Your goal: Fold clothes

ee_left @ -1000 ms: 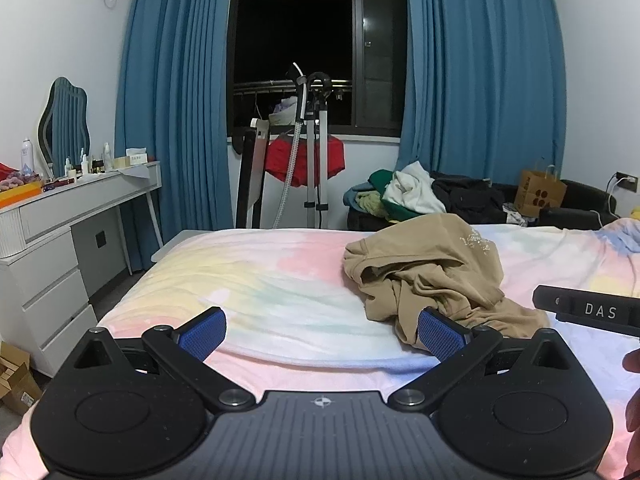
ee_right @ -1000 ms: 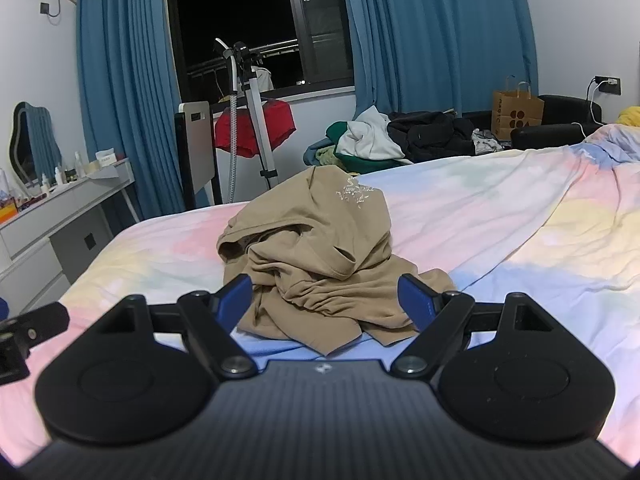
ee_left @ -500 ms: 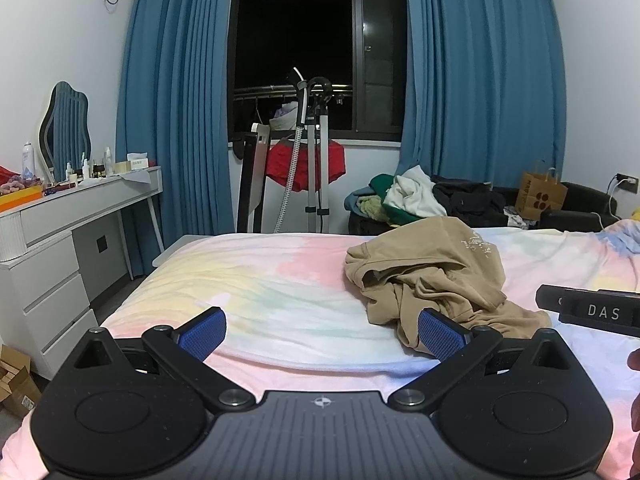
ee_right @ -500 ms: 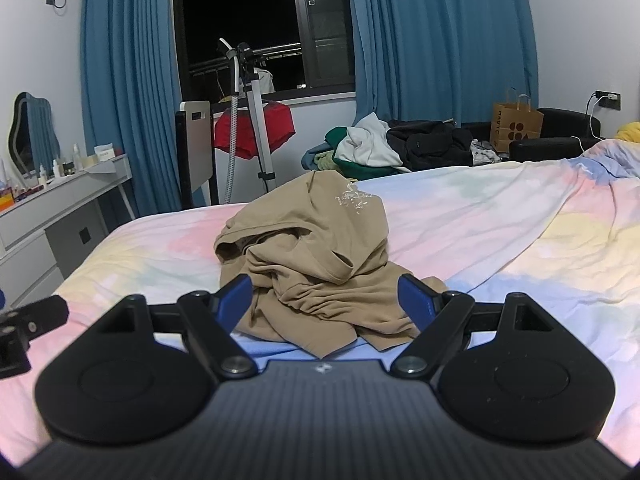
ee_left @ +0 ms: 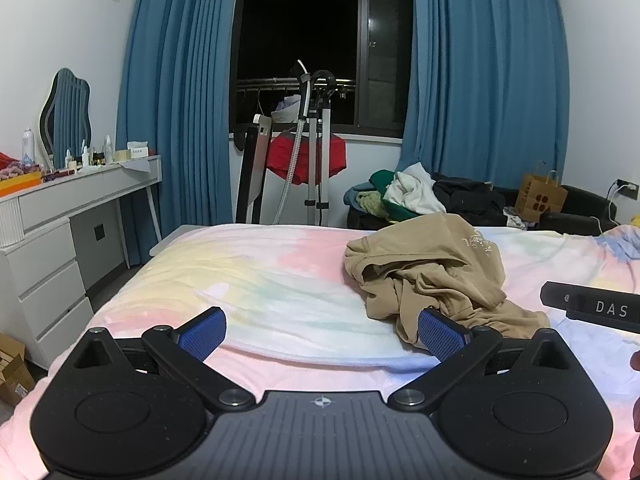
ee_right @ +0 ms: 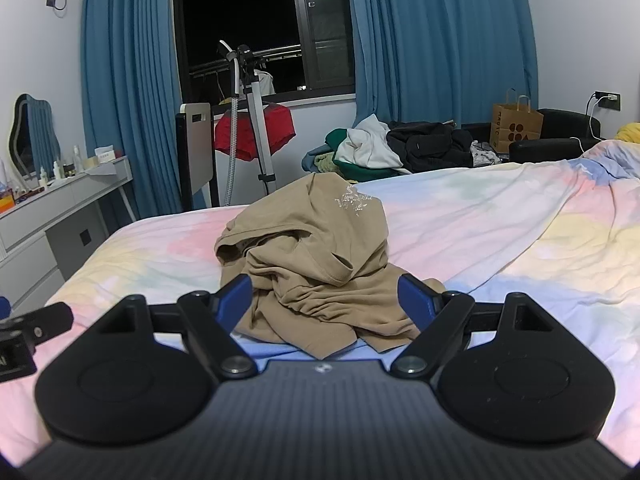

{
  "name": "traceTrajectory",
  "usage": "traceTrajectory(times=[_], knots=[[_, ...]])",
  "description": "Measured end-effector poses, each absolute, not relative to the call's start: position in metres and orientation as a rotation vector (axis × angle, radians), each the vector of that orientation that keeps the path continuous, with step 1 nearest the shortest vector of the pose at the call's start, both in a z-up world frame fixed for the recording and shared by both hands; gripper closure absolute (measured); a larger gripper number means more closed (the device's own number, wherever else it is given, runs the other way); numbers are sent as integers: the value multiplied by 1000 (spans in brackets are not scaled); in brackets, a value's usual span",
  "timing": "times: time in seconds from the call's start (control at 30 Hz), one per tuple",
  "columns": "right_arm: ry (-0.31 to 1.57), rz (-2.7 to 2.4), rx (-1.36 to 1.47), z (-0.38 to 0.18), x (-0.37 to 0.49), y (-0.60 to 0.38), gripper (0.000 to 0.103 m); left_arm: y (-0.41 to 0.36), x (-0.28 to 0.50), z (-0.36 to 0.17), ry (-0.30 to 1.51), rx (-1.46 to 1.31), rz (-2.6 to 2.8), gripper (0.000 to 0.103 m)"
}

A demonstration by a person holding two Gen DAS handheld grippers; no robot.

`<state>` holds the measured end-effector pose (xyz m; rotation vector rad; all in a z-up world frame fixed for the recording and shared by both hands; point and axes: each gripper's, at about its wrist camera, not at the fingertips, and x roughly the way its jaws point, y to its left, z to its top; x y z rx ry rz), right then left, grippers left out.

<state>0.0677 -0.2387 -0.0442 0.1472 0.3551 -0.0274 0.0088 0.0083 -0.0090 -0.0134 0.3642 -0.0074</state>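
A tan garment [ee_left: 432,276] with a pale printed logo lies crumpled in a heap on the pastel rainbow bedspread [ee_left: 256,280]. In the right wrist view the same garment [ee_right: 316,256] sits straight ahead, its near hem between my fingers' line of sight. My left gripper [ee_left: 322,330] hovers open over the bed's near edge, left of the heap, its right blue pad [ee_left: 440,334] in front of the cloth's corner. My right gripper [ee_right: 326,300] is open, just short of the garment. Neither holds anything.
A white dressing table [ee_left: 60,216] with bottles and a mirror stands left. A garment steamer [ee_left: 316,148] and red cloth stand by the window. Beyond the bed a sofa carries piled clothes [ee_right: 396,148] and a paper bag [ee_right: 516,126]. The other gripper's body [ee_left: 592,306] shows at right.
Both views have risen and tilted slightly; the garment lies as before. Both grippers stay open and empty.
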Motion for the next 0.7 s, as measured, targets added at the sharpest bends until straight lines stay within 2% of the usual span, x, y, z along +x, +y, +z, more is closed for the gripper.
traceTrajectory(times=[0.33,0.7], knots=[[349,-22,165,-41,67,-241,21,21,19,-16,404,-132,-25,0],[356,-28,189,-37,65,-248,21,18,25,-28,411,-108,-13,0]])
